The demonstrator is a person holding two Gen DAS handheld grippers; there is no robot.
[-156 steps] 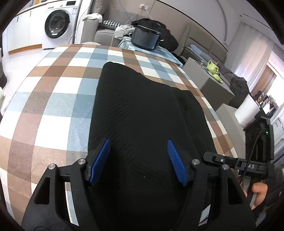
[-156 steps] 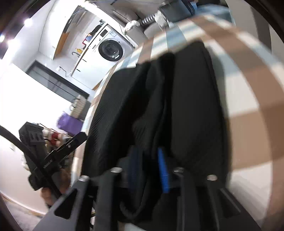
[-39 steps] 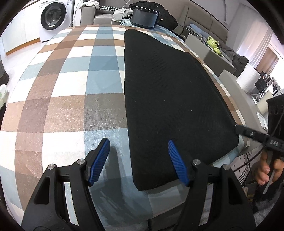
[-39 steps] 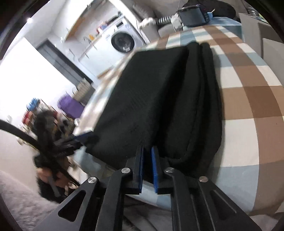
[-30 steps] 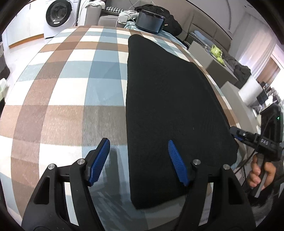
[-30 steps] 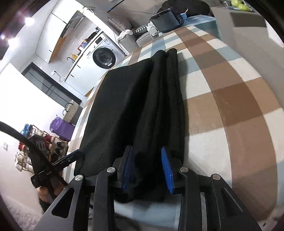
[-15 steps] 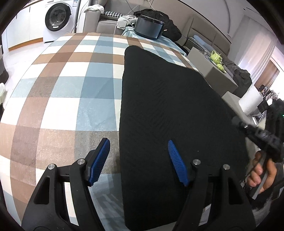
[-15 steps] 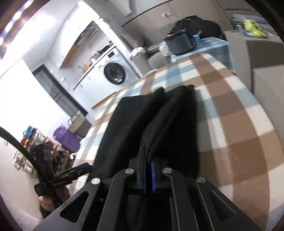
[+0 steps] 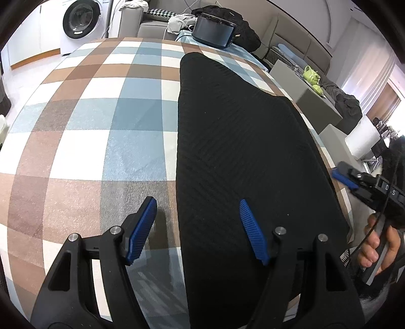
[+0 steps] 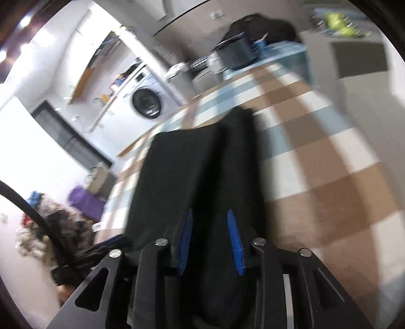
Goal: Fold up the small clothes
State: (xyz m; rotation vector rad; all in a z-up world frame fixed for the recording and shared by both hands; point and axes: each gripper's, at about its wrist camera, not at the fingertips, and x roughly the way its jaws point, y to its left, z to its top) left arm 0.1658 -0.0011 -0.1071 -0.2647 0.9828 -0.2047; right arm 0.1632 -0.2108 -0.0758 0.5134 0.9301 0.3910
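Checked in brown, blue and white, the tablecloth (image 9: 83, 121) carries a black garment (image 9: 243, 157) lying lengthwise, folded, its near end at the table's front edge. Above that end's left edge the left gripper (image 9: 197, 227) hovers with jaws spread wide, gripping nothing. At the garment's right side the right gripper (image 10: 210, 238) is opening, dark folded cloth between its blue pads (image 10: 234, 240); the view is blurred.

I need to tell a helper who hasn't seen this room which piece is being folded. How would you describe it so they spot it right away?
Find the table covered by the brown, blue and white checked cloth, in front of the washing machine. On its right half lies the black garment, stretching from the near edge toward the far end. It is the only plain black, finely ribbed fabric on that cloth.
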